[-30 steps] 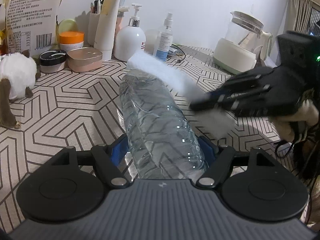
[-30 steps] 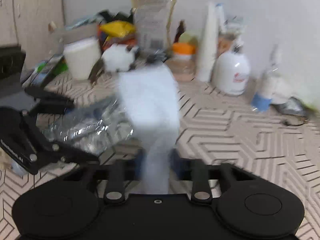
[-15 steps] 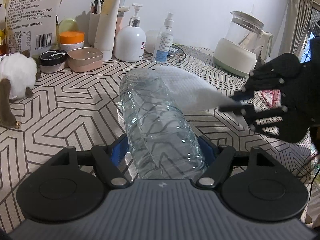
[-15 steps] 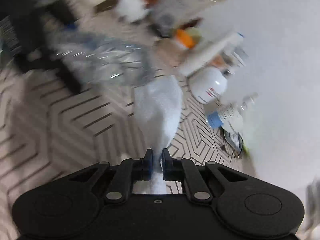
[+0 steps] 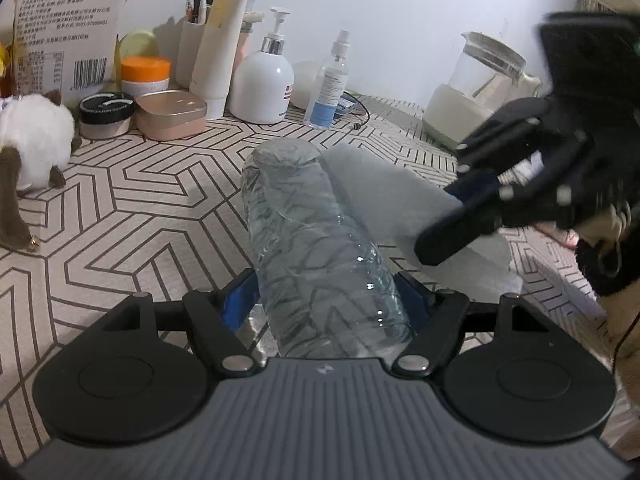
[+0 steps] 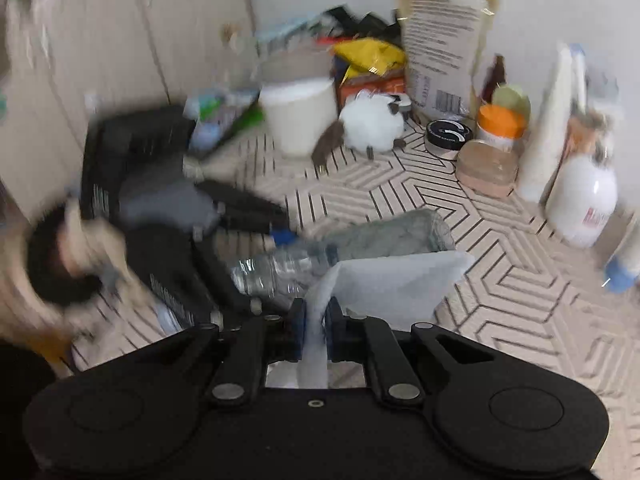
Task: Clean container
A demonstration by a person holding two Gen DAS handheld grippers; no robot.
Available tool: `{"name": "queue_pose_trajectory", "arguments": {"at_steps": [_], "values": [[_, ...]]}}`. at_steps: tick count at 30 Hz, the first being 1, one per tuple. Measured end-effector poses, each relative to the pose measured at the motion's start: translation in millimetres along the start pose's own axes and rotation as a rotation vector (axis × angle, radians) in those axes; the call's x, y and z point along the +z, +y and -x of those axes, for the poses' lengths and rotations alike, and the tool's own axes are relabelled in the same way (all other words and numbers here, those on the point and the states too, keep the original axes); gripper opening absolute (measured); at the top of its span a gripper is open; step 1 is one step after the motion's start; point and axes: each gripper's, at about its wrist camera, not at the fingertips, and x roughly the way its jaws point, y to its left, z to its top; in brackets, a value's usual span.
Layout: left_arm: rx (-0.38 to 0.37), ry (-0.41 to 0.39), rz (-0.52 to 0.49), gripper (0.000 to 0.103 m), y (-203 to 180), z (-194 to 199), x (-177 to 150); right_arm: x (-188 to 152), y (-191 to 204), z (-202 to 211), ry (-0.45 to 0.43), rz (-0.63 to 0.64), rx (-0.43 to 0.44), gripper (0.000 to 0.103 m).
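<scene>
My left gripper [image 5: 328,300] is shut on a clear plastic bottle [image 5: 316,248], held lying level above the patterned table, base pointing away. The bottle also shows in the right wrist view [image 6: 352,248], with the left gripper [image 6: 256,220] on its left end. My right gripper [image 6: 316,322] is shut on a white wipe [image 6: 384,284]. In the left wrist view the right gripper [image 5: 448,240] comes in from the right and lays the wipe [image 5: 384,196] against the bottle's right side.
Along the back wall stand a white pump bottle [image 5: 262,88], a spray bottle [image 5: 330,84], a cream tube [image 5: 220,36], jars [image 5: 145,76], a pink tin [image 5: 172,114] and a glass kettle [image 5: 476,88]. A plush toy [image 5: 28,148] sits left.
The right gripper swung the wipe from over the bottle's far end, out to the right, then back in against the bottle's right side. The left gripper held the bottle still.
</scene>
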Motion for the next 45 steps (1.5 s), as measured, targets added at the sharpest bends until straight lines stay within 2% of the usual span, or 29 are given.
{"name": "queue_pose_trajectory", "arguments": {"at_steps": [2, 5, 6, 11, 12, 17, 21, 22, 26, 29, 32, 35, 36, 37, 38, 39, 40, 42, 45], "values": [[0.002, 0.001, -0.006, 0.074, -1, 0, 0, 1, -18, -2, -0.026, -0.113, 0.104, 0.011], [-0.004, 0.0, 0.003, 0.075, 1, 0, 0, -1, -29, -14, -0.077, -0.229, 0.188, 0.01], [-0.003, 0.0, 0.0, 0.075, 0, 0, 0, -3, -32, -17, -0.101, -0.263, 0.214, 0.013], [-0.001, 0.002, -0.006, 0.076, -1, 0, 0, -2, -49, -26, -0.181, -0.364, 0.238, 0.009], [0.0, 0.003, -0.007, 0.076, -1, 0, 0, -3, -51, -27, -0.199, -0.38, 0.221, 0.006], [-0.002, 0.004, -0.005, 0.076, 0, 0, 0, -3, -43, -22, -0.294, -0.343, 0.056, 0.006], [0.001, 0.005, -0.015, 0.078, -1, -1, 0, -7, -31, -41, -0.32, -0.326, 0.136, 0.006], [0.001, 0.005, -0.018, 0.078, -2, -1, 0, -6, -27, -44, -0.296, -0.314, 0.162, 0.007], [0.002, 0.009, -0.031, 0.079, -3, -2, 0, -1, -5, -45, -0.268, -0.214, 0.071, 0.007], [-0.003, 0.011, -0.032, 0.081, -4, -2, -1, -6, -19, -40, -0.264, -0.29, 0.122, 0.006], [-0.001, 0.013, -0.04, 0.082, -5, -3, -1, -6, -19, -35, -0.262, -0.257, 0.091, 0.001], [-0.002, 0.013, -0.038, 0.082, -5, -3, -1, -4, 6, -32, -0.258, -0.124, -0.031, 0.001], [-0.001, 0.013, -0.039, 0.082, -5, -3, -1, -3, 17, -33, -0.253, -0.07, -0.077, 0.007], [0.0, 0.013, -0.041, 0.082, -5, -3, -1, -4, 24, -30, -0.248, -0.035, -0.096, 0.019], [0.0, 0.012, -0.04, 0.082, -6, -3, -2, -4, 28, -28, -0.244, -0.019, -0.094, 0.027], [-0.001, 0.011, -0.04, 0.082, -7, -3, -2, -3, 31, -26, -0.239, -0.016, -0.075, 0.042], [-0.001, 0.009, -0.04, 0.081, -8, -3, -3, -4, 31, -22, -0.235, -0.015, -0.061, 0.049], [-0.005, 0.009, -0.036, 0.081, -8, -3, -3, -5, 33, -14, -0.217, -0.003, -0.07, 0.05], [-0.003, 0.009, -0.037, 0.081, -10, -3, -3, -9, 36, -5, -0.208, 0.044, -0.139, 0.051]]}}
